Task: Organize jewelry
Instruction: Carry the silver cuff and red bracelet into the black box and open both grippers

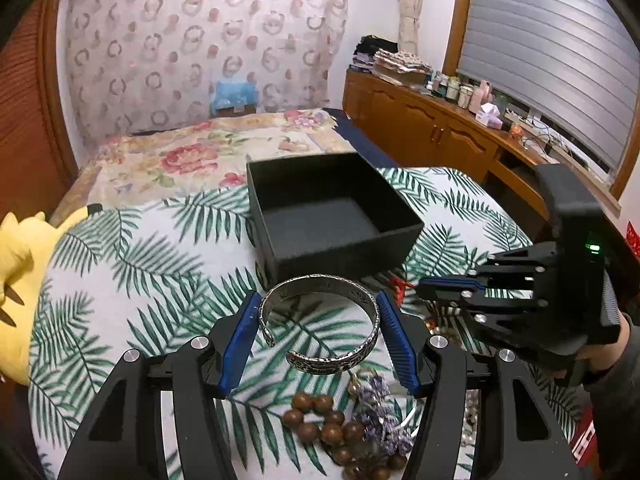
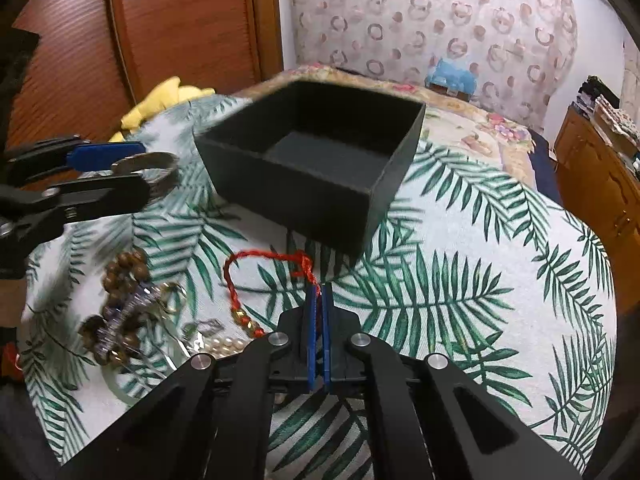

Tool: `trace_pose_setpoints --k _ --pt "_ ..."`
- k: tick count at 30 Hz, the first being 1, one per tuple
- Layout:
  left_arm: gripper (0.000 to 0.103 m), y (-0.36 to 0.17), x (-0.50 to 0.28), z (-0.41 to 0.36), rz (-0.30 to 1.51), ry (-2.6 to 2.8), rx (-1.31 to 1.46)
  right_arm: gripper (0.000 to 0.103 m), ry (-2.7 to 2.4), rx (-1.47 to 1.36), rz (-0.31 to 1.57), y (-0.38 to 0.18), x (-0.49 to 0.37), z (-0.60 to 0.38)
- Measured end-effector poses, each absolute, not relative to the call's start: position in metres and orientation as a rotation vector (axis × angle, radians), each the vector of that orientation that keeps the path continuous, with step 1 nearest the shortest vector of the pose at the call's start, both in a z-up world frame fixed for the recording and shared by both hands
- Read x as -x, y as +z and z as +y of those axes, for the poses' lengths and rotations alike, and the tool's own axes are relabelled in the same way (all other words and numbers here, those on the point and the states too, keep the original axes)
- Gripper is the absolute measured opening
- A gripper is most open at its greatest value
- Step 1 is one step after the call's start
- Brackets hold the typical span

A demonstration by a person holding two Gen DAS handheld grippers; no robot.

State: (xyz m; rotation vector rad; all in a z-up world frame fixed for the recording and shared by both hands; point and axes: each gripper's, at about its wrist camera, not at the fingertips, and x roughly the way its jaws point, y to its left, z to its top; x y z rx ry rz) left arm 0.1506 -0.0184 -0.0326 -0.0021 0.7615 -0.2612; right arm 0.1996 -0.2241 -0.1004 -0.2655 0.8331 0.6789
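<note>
My left gripper point(image 1: 318, 304) is shut on a silver cuff bangle point(image 1: 320, 322), its blue pads pressing both sides, and holds it above the palm-leaf cloth point(image 1: 140, 264). An open black box point(image 1: 332, 216) stands just beyond it. My right gripper point(image 2: 319, 292) is shut on the red cord bracelet point(image 2: 256, 268), whose loop trails left on the cloth in front of the box point(image 2: 312, 160). In the right wrist view the left gripper point(image 2: 120, 172) holds the bangle point(image 2: 146, 162) at the left. The right gripper point(image 1: 424, 286) shows at the right of the left wrist view.
A heap of jewelry lies on the cloth: brown wooden beads point(image 1: 320, 420), a purple piece point(image 1: 380, 412), pearls point(image 2: 226, 346) and gold beads point(image 2: 244, 318). A yellow plush toy point(image 1: 20, 280) sits at the left edge. A wooden cabinet point(image 1: 432, 128) runs along the right wall.
</note>
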Motion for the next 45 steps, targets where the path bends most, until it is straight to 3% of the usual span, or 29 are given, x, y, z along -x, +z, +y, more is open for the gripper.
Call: trace_pose_setpoints --k 20,24,27,40,43,45 --pt "0.057 -0.019 -0.222 -0.030 0.766 -0.225 0.007 0.003 0.621 0.193 0.681 -0.024 -0.227 -0.234" --pt "0.058 -0.017 -0.231 -0.030 0.777 -0.222 0.012 0.003 0.608 0.176 0.670 -0.020 -0.236 -0.231" --pt "0.066 -0.010 -0.228 -0.027 0.754 -0.223 0.010 0.003 0.607 0.158 0.674 -0.020 -0.242 -0.230" --pt "0.066 -0.006 -0.191 -0.002 0.731 -0.221 0.020 0.004 0.632 0.136 0.734 -0.043 -0.263 -0.205" --pt "0.066 -0.010 -0.181 0.003 0.741 -0.227 0.027 0.015 0.639 0.145 0.745 -0.048 -0.260 -0.205" --pt "0.066 -0.012 -0.174 0.006 0.741 -0.234 0.039 0.029 0.634 0.145 0.737 -0.048 -0.257 -0.209"
